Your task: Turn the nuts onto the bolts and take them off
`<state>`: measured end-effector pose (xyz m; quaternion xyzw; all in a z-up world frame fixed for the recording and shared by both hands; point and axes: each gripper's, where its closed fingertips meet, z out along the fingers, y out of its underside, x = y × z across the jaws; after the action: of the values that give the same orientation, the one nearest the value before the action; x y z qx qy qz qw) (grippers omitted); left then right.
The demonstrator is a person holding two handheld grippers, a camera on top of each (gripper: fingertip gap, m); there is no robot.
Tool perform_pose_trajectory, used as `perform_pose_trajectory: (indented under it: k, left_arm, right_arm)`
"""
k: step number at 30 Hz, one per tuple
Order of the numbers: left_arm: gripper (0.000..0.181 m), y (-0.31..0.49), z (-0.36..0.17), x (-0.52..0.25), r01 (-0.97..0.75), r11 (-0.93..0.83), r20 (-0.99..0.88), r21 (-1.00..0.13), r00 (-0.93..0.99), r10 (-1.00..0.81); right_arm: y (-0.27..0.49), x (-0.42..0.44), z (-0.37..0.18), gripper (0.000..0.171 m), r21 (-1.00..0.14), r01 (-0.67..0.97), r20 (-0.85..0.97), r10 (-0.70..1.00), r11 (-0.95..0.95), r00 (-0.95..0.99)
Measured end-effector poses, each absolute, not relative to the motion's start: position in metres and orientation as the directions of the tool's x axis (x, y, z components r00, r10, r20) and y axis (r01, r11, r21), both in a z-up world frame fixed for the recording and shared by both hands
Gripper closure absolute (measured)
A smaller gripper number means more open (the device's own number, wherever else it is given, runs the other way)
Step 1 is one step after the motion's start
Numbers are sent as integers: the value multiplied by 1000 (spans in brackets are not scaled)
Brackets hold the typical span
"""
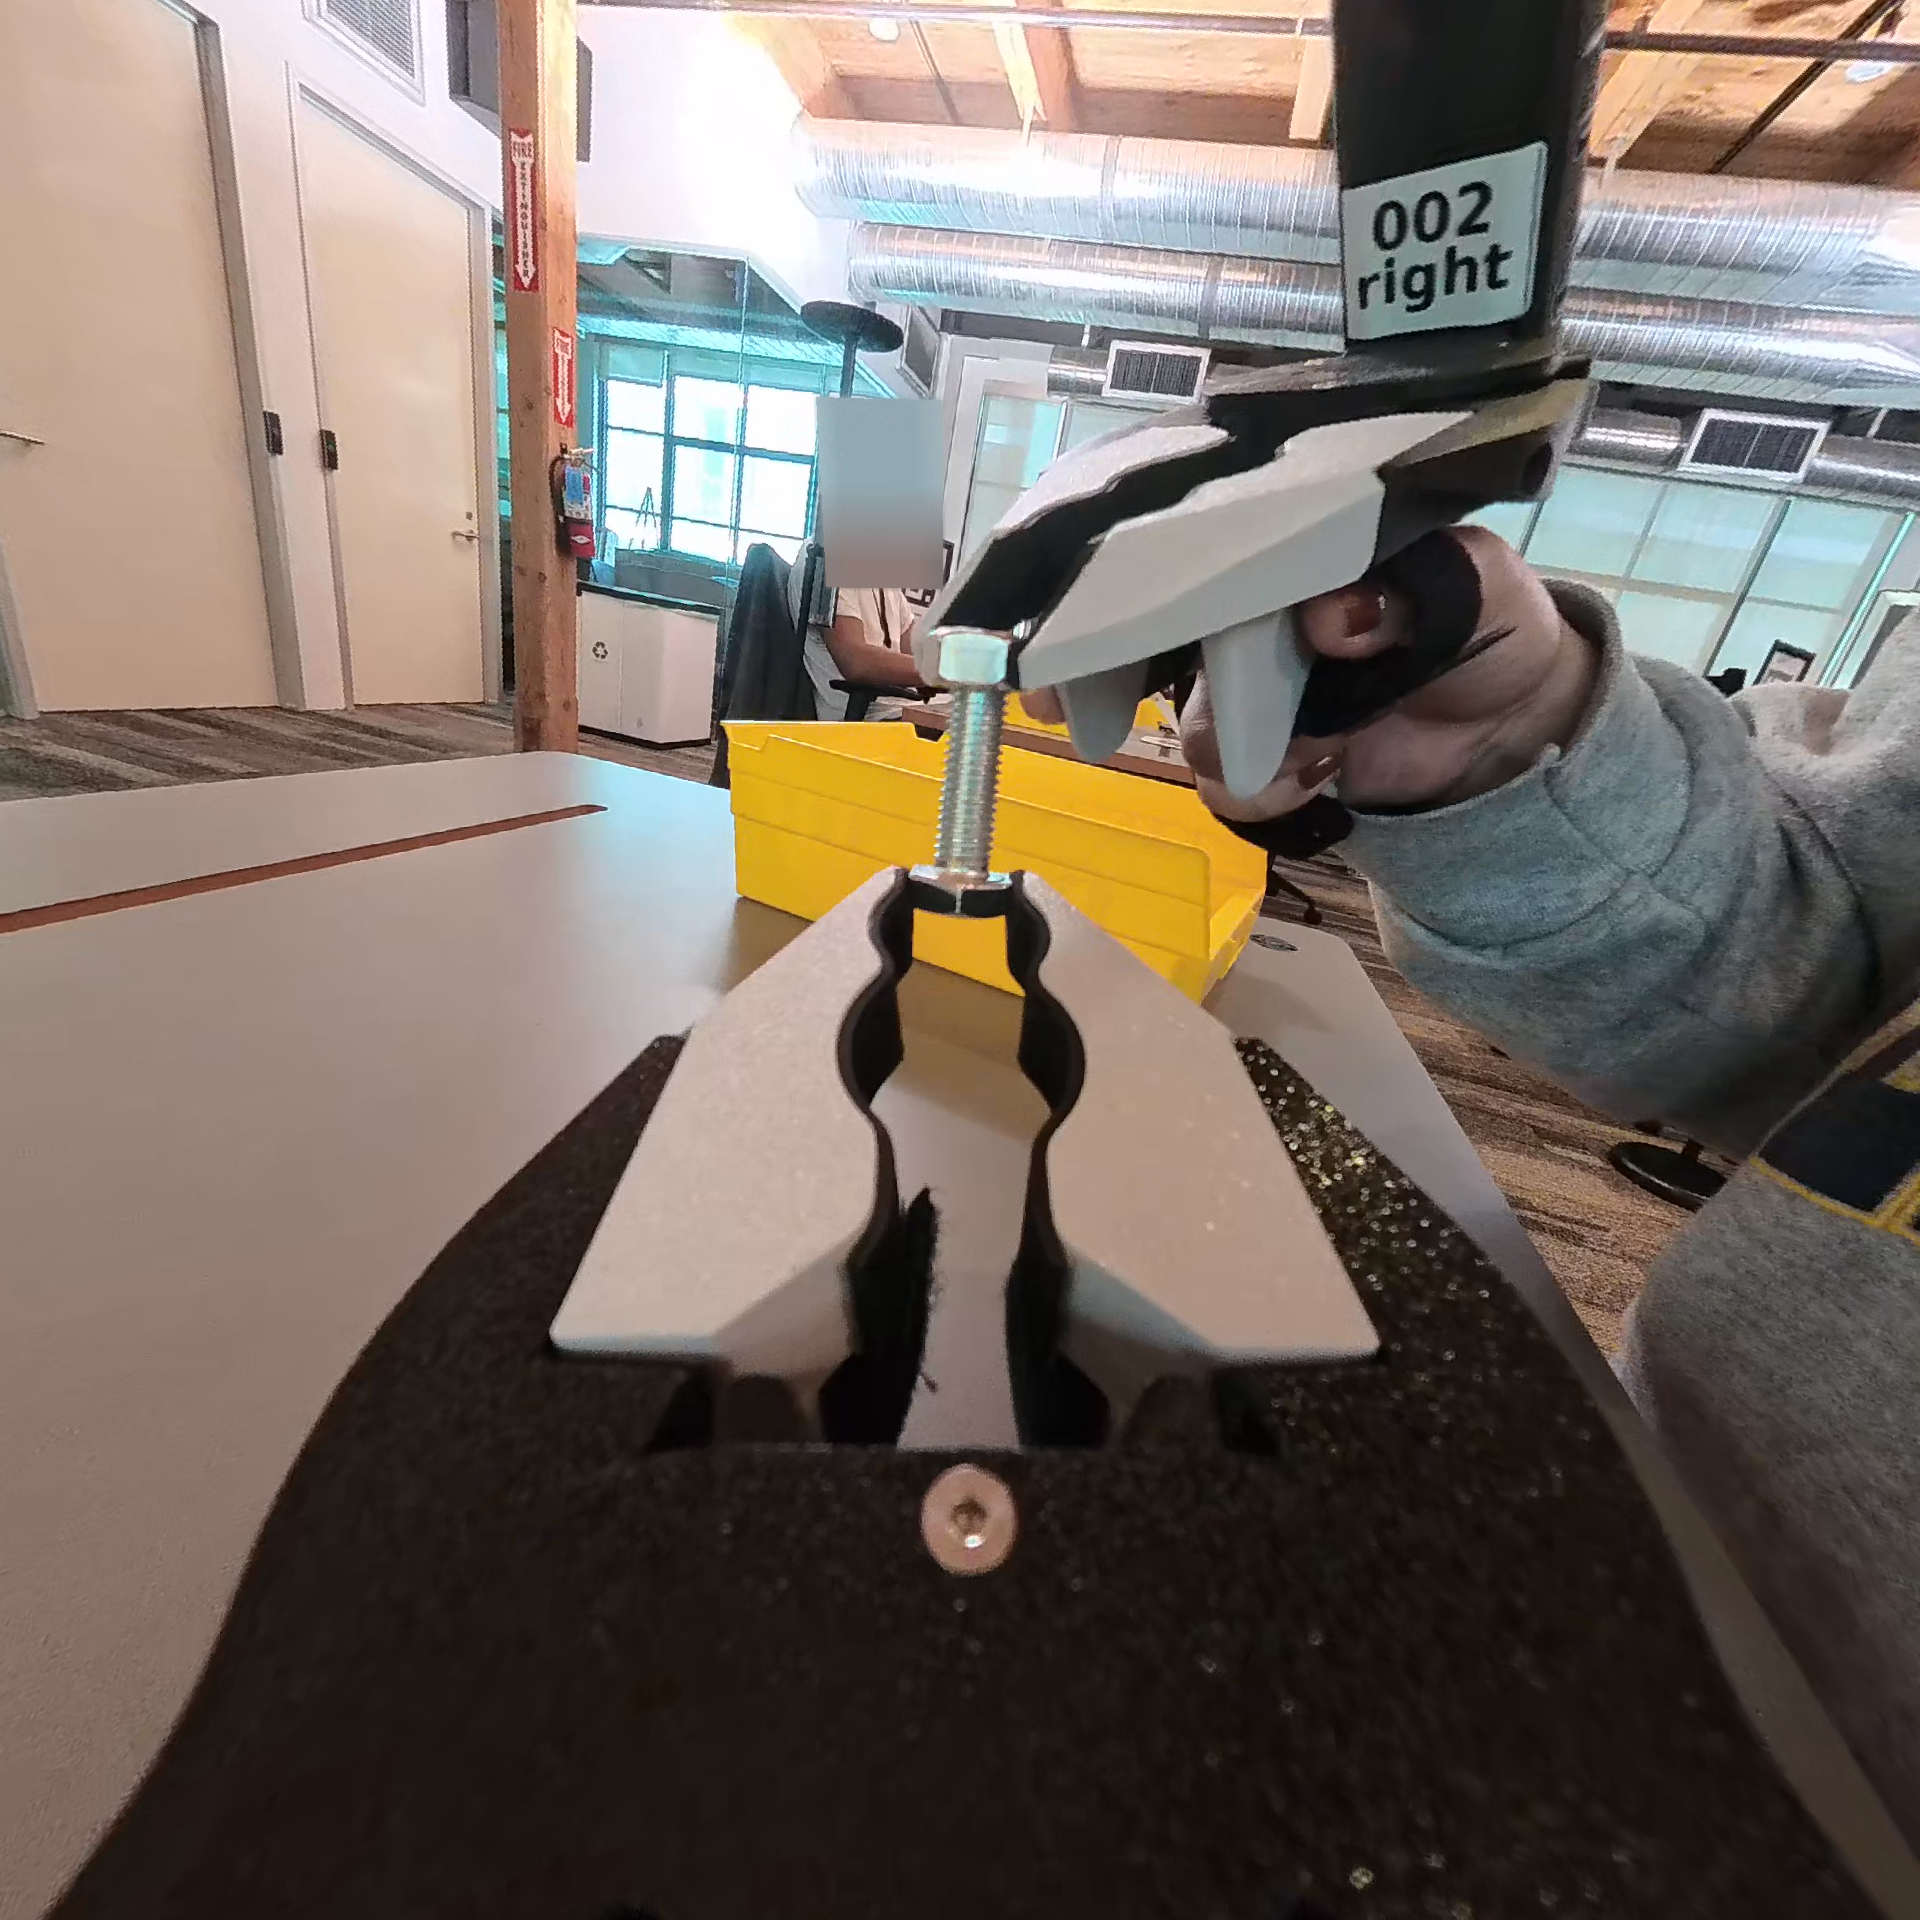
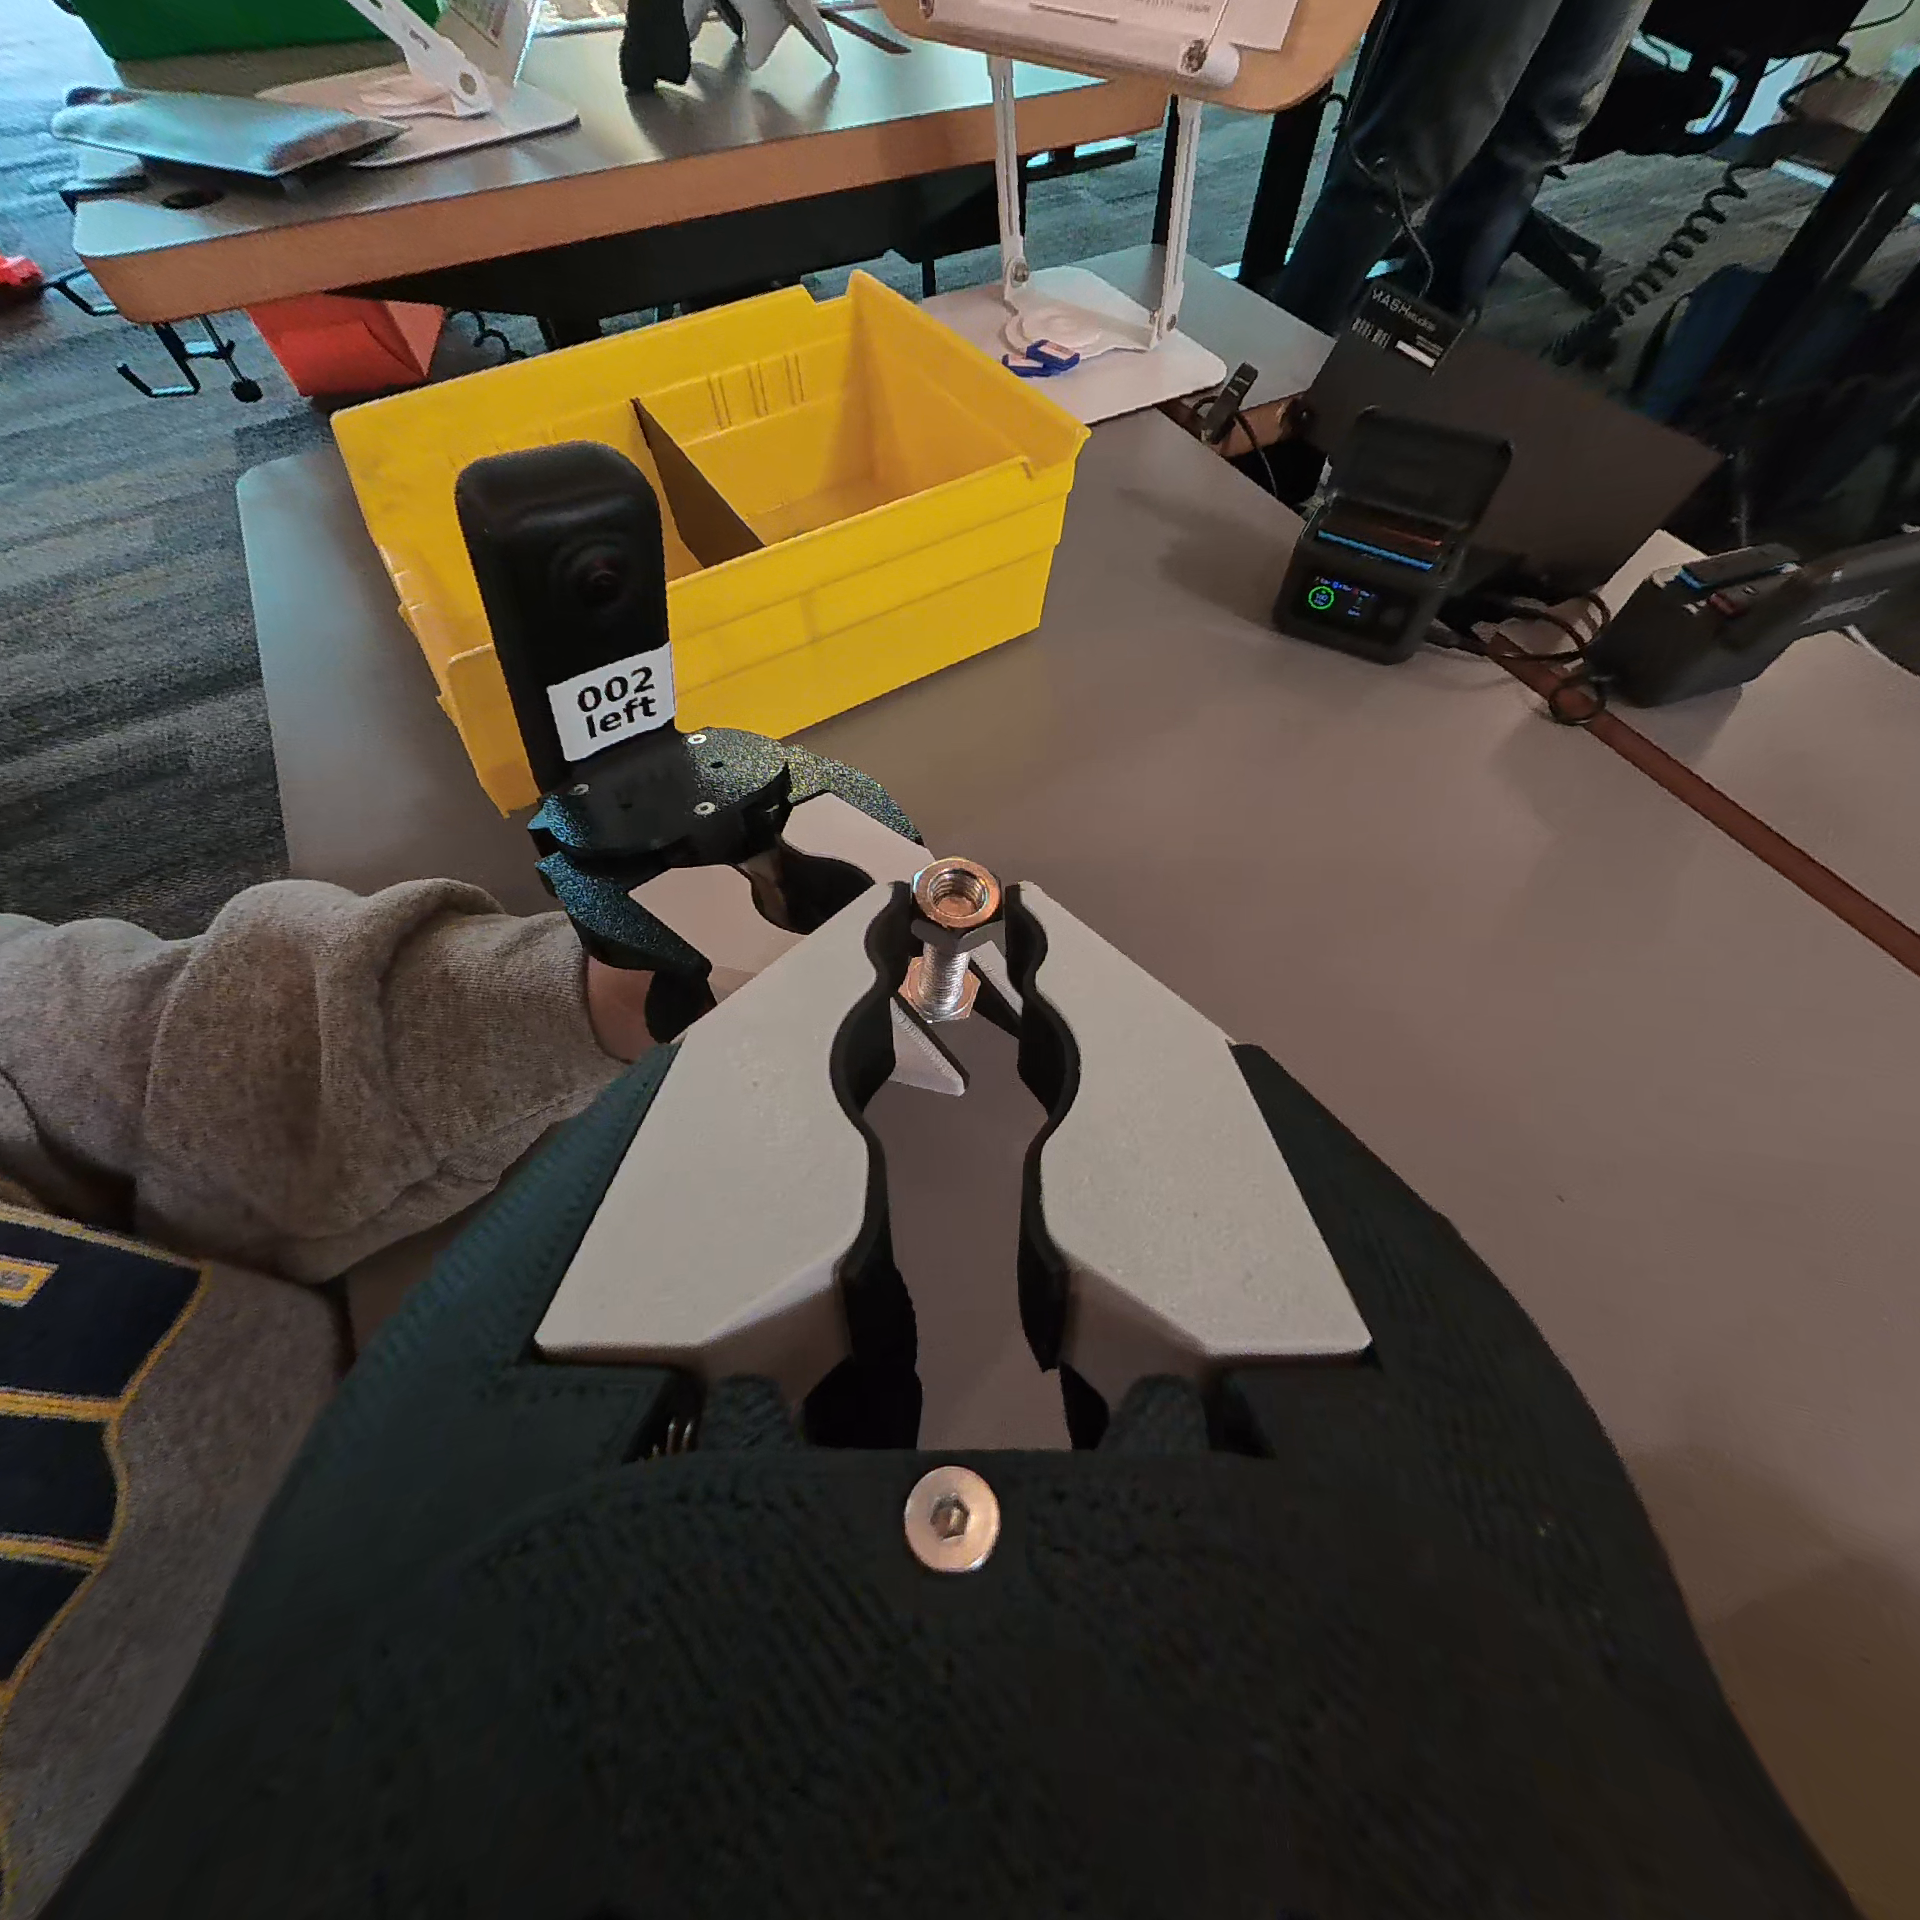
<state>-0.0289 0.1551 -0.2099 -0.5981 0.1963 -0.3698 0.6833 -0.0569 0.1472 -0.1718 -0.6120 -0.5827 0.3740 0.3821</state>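
A silver bolt [image 1: 968,790] stands upright above the grey table [image 1: 312,1039]. My left gripper [image 1: 961,896] is shut on its hex head at the bottom end. A silver hex nut [image 1: 966,660] sits at the top end of the threaded shaft. My right gripper [image 1: 987,649] comes down from the upper right and is shut on that nut. In the right wrist view I look down into the nut [image 2: 956,899] between my right gripper's [image 2: 956,920] tips. Its threaded hole is open, with the bolt shaft [image 2: 940,982] below it. The left gripper [image 2: 727,831] reaches in from the left.
A yellow divided bin [image 2: 707,353] stands on the table behind the grippers and also shows in the left wrist view [image 1: 1091,831]. A small black printer [image 2: 1382,561] and cables lie at the right. A person [image 1: 862,644] sits at a desk far behind. One gripper's finger ends stand about 4 cm off the other's. Both grippers' tips are roughly 35 cm from the small black printer [image 2: 1382,561].
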Motion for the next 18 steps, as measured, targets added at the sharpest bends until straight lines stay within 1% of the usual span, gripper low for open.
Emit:
perform_pose_trajectory:
  k: [3,4,5,7,9,10,14,18]
  left_arm:
    - [166,155,-210,-29,271,11,174,-962,647,-743]
    - [166,155,-210,-29,271,11,174,-962,647,-743]
    - [166,155,-210,-29,272,12,174,-962,647,-742]
    - [166,155,-209,-29,275,12,175,-961,645,-744]
    - [166,153,-209,-29,277,14,173,-961,638,-750]
    - [166,153,-208,-28,277,16,171,-961,636,-753]
    - [166,150,-207,-25,279,18,163,-960,613,-773]
    - [166,149,-207,-24,280,19,163,-960,611,-775]
  right_arm:
    - [146,-57,-174,153,-902,430,-13,999,-28,39]
    - [146,-57,-174,151,-904,427,-13,999,-28,39]
    - [146,-57,-173,144,-907,420,-13,999,-29,40]
    - [142,-58,-170,117,-925,380,-11,1000,-14,12]
    - [130,-62,-164,98,-955,296,-6,998,13,-64]
    - [125,-65,-163,85,-967,253,-4,996,19,-89]
    - [112,-71,-166,75,-986,165,-39,984,-10,-175]
    - [108,-74,-171,72,-988,156,-47,980,-17,-196]
